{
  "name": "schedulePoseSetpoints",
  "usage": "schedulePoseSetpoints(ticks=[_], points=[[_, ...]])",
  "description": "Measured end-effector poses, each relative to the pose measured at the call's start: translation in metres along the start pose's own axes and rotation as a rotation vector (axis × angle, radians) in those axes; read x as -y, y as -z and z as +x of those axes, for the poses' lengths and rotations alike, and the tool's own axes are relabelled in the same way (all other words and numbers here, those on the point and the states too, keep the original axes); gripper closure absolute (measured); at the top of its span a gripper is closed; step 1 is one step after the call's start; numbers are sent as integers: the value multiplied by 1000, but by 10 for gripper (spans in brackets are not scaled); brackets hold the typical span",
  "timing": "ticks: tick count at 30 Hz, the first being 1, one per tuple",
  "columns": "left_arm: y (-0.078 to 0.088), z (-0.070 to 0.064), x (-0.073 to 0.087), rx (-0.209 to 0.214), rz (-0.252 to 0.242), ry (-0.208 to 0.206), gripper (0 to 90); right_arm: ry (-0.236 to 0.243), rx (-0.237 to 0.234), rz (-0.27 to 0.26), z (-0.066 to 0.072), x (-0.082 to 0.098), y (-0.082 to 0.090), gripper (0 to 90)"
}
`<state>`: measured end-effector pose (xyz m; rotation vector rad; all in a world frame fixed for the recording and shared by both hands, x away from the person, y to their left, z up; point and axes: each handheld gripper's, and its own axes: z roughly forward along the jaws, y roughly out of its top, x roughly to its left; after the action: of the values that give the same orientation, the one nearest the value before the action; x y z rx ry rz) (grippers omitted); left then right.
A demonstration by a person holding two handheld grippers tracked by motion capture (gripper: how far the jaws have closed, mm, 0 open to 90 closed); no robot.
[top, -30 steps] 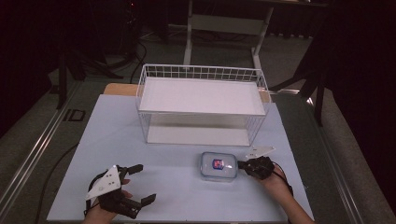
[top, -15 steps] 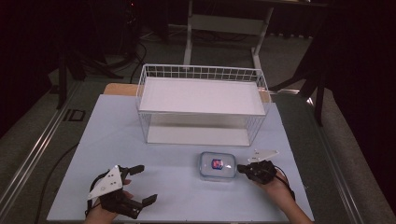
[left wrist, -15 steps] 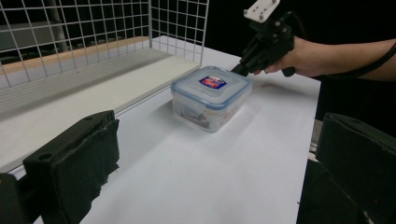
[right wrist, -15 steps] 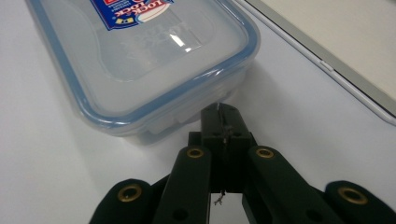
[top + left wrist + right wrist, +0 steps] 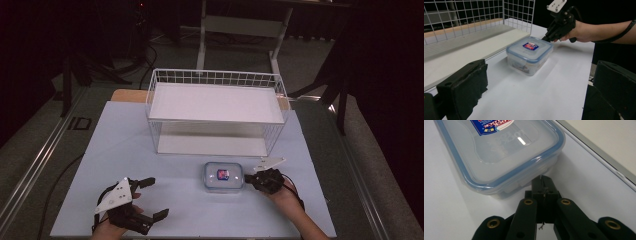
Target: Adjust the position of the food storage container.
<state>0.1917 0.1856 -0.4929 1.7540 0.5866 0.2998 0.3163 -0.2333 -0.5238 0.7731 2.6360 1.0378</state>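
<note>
1. The right gripper is seen with its jaws pressed together, tips at the right edge of the lidded plastic container, empty.
2. The left gripper is held spread wide, well apart to the container's near left.
3. The container lies near the table's middle, before the wire basket, long axis running left to right.
4. A red-and-blue lid label is visible; embossed letters are not clearly readable.
</note>
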Motion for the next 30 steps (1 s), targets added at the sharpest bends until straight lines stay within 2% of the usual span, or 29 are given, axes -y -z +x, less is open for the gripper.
schedulePoseSetpoints(ticks=[1,4,20,23,28,30], points=[[0,0,0,0,0,-2,5,20,-5,2,4,-6,-5,900],[0,0,0,1,1,-3,5,32,-10,3,7,-12,-10,900],[1,-1,0,11,-4,-3,5,52,-44,-2,18,-31,-30,900],[1,0,0,10,-1,-4,5,64,-36,1,19,-32,-30,900],[1,0,0,8,-4,-1,5,59,-11,-3,20,-29,-25,898],[1,0,0,10,-10,11,4,52,-5,-16,23,-26,-19,850]])
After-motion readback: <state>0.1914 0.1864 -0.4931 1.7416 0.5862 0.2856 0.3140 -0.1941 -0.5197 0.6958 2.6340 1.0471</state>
